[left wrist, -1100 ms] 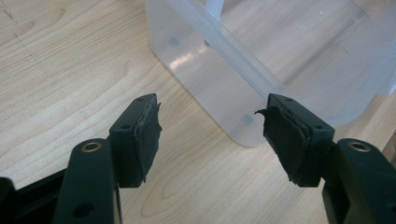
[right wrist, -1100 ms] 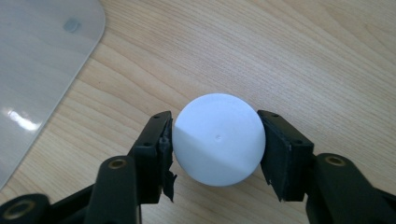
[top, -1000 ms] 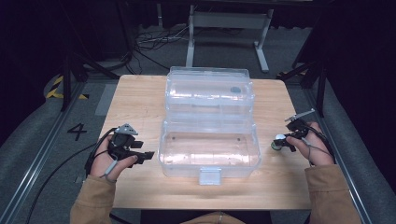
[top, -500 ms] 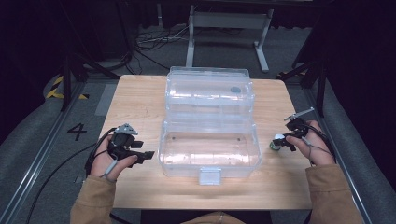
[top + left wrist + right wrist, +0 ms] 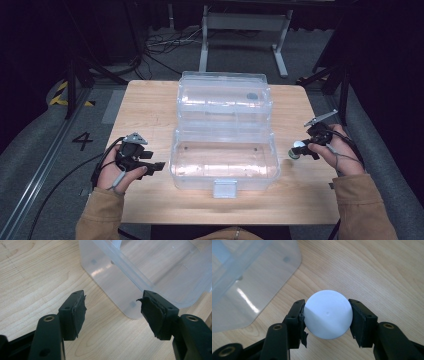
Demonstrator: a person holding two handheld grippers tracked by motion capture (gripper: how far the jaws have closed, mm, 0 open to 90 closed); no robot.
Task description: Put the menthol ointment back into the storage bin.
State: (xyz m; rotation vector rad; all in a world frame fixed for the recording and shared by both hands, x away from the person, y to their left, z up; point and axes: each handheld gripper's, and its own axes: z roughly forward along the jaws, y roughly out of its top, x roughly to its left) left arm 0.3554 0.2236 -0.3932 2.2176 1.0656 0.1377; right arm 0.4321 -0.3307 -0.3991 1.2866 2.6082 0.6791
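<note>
Step in hand: we judge that the white, round, smooth ball (image 5: 327, 314) is being carried toward the clear plastic hinged box (image 5: 223, 160), which lies open in the middle of the pale wooden bench (image 5: 150, 105).
Right tongs: the right tongs (image 5: 327, 315) are closed on the ball, one black pad pressed to each side, so the jaws stand wide. In the high view the right tongs (image 5: 303, 148) hold it just beside the box's right wall, over the bench.
Left tongs: the left tongs (image 5: 111, 311) gape wide with nothing between them, pointing at the box's near left corner. In the high view the left tongs (image 5: 157, 165) sit just left of the box.
Next move: we think the ball needs lifting over the box's rim and then letting go inside the near tray.
Hard to make out: we cannot tell whether the ball is clear of the bench. A small dark spot (image 5: 252, 96) in the far half of the box is too small to identify. The clear walls blur where the rim runs.
</note>
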